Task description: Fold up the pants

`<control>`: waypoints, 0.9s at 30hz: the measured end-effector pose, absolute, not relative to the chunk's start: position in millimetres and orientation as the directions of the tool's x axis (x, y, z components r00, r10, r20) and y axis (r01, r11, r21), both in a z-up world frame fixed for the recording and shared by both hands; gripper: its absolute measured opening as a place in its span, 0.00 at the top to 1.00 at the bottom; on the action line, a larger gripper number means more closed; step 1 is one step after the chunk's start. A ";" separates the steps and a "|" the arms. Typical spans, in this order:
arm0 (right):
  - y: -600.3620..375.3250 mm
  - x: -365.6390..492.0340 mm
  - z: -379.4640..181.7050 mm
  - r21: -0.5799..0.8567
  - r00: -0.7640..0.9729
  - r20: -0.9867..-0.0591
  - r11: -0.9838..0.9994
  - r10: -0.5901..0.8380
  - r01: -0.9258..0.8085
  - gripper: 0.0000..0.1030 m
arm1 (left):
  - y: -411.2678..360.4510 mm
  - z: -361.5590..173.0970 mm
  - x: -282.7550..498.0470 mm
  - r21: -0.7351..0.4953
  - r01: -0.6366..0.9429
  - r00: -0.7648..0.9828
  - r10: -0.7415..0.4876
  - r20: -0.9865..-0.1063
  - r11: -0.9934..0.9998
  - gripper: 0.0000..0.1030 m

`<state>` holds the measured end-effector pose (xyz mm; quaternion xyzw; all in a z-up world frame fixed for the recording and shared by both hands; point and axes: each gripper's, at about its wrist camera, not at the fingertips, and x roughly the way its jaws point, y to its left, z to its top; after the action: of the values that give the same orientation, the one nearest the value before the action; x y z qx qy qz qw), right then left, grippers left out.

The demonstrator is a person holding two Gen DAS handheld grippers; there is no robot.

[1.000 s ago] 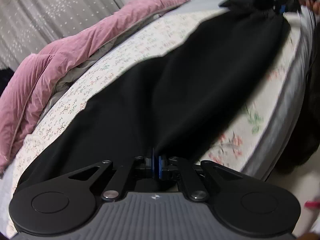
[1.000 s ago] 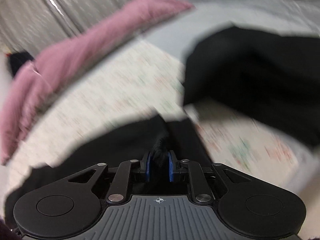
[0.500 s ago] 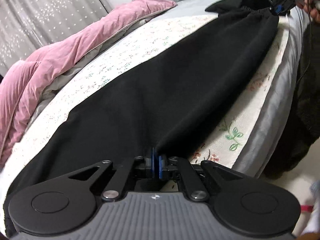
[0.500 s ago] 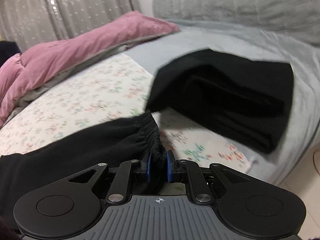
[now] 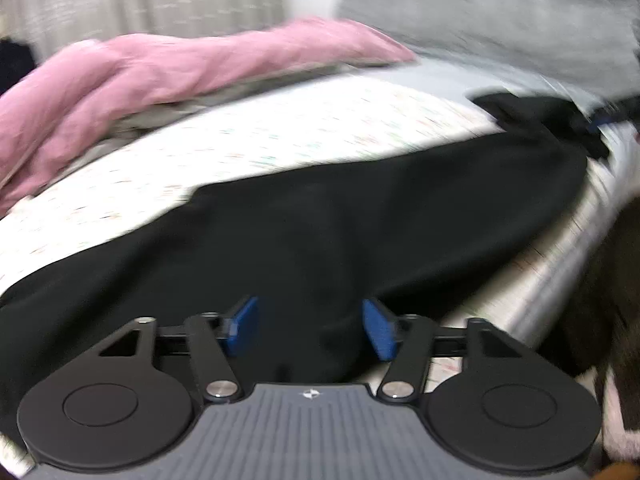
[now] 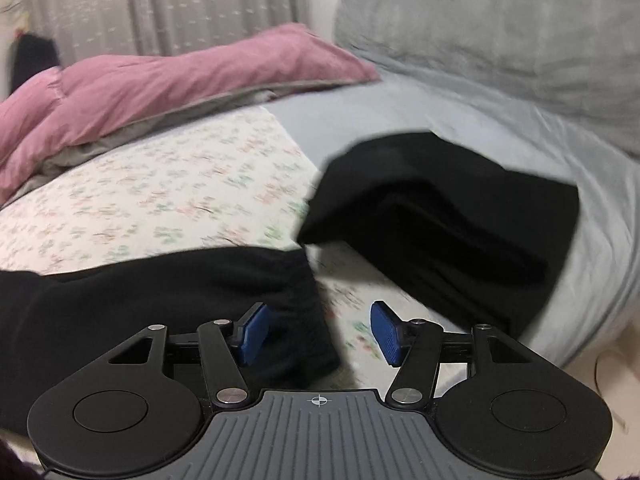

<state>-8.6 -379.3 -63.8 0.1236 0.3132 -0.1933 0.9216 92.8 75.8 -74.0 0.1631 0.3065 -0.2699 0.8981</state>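
Though motion blur smears both views, the black pants (image 5: pixel 320 232) lie stretched along the bed's near edge on the floral sheet (image 6: pixel 160 184). Left gripper (image 5: pixel 310 330) and right gripper (image 6: pixel 320 334) have just opened wide, pads clear of cloth. Another folded black garment (image 6: pixel 460 216) lies beyond.

Black gripper (image 5: pixel 310 326), blue-padded jaws.
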 end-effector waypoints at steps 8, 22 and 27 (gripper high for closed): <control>-313.5 67.7 -48.2 0.215 0.800 -0.600 0.967 0.022 0.134 0.39 | 154.6 -63.8 106.7 0.060 0.246 0.790 -0.165 -0.590 0.967 0.15; -144.6 242.7 -52.1 0.260 0.658 -0.648 0.924 0.382 -0.280 0.39 | 282.1 -54.6 158.4 -0.083 -0.143 0.794 0.065 -0.604 0.986 0.15; -101.9 290.6 -66.6 0.257 0.613 -0.677 0.911 0.407 -0.322 0.40 | 275.5 -52.9 176.3 -0.001 -0.083 0.799 0.066 -0.597 0.997 0.15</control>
<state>290.6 -101.9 -66.6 0.0548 0.3900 0.2034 0.8964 176.3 275.5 -52.9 -0.0135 0.3145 0.0391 0.9484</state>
